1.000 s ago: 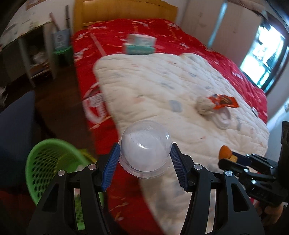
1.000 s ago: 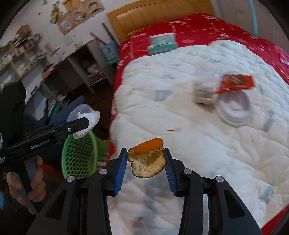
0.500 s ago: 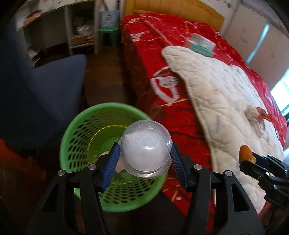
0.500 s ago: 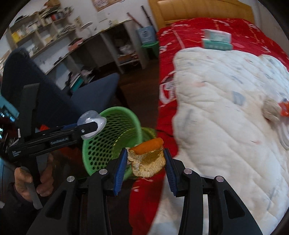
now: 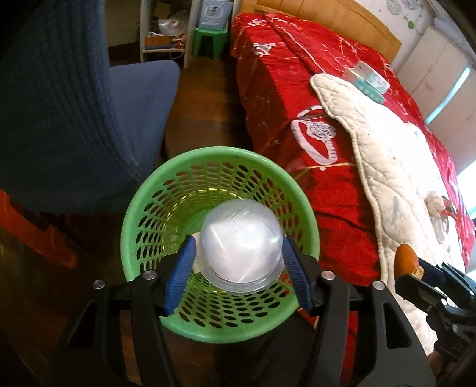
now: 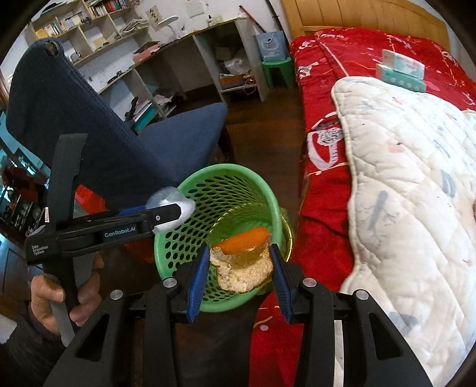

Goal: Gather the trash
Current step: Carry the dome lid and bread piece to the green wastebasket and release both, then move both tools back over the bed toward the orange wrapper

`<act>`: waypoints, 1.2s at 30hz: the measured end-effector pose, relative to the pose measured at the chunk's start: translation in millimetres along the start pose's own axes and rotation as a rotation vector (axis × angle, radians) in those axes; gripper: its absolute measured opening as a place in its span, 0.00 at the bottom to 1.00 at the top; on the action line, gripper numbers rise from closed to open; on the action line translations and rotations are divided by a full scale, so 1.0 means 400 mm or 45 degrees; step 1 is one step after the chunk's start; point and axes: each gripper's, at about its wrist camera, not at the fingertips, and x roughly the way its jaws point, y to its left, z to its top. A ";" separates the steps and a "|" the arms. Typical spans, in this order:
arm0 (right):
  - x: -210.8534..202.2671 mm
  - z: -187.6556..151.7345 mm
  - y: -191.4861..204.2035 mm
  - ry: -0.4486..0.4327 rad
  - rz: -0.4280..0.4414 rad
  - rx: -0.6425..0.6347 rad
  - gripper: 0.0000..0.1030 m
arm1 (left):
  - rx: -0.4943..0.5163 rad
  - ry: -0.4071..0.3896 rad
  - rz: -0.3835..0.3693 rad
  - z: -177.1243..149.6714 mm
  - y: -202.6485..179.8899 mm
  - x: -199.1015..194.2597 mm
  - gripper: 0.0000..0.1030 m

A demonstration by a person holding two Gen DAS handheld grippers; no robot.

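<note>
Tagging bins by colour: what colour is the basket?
Green basket, with a perforated wall; clearest in the left wrist view.

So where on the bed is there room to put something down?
The white quilt is bare between the tissue box at its far end and the leftover trash further down. The red blanket by the headboard is bare too. It is crowded over the green basket, where both grippers hold trash.
</note>
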 end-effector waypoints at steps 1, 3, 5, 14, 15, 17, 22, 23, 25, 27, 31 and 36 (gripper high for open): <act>0.009 0.003 0.005 0.005 0.004 -0.004 0.38 | -0.004 -0.002 -0.002 0.000 0.006 -0.001 0.63; 0.020 0.006 0.012 0.013 0.010 -0.013 0.38 | -0.015 -0.006 0.003 -0.001 0.017 -0.004 0.66; 0.033 0.010 0.021 0.023 0.019 -0.019 0.38 | -0.025 -0.011 0.010 0.000 0.029 -0.009 0.66; 0.077 0.013 0.069 0.059 0.049 -0.058 0.40 | -0.061 -0.048 0.065 0.006 0.079 -0.046 0.66; 0.086 0.016 0.073 0.060 0.051 -0.060 0.40 | -0.068 -0.050 0.069 0.007 0.083 -0.049 0.66; 0.098 0.018 0.084 0.065 0.059 -0.064 0.40 | -0.082 -0.053 0.075 0.010 0.092 -0.053 0.66; 0.117 0.020 0.102 0.065 0.089 -0.069 0.51 | -0.099 -0.056 0.077 0.016 0.104 -0.057 0.66; 0.118 0.020 0.104 0.058 0.088 -0.066 0.54 | -0.098 -0.055 0.080 0.016 0.103 -0.057 0.66; 0.117 0.021 0.107 0.055 0.101 -0.066 0.57 | -0.093 -0.054 0.082 0.017 0.100 -0.056 0.66; 0.114 0.019 0.106 0.049 0.095 -0.070 0.57 | -0.090 -0.056 0.082 0.019 0.095 -0.057 0.66; 0.100 0.012 0.086 0.046 0.092 -0.047 0.58 | -0.078 -0.060 0.075 0.022 0.077 -0.060 0.66; 0.060 0.003 0.051 0.018 0.065 -0.014 0.63 | -0.044 -0.069 0.058 0.027 0.036 -0.064 0.66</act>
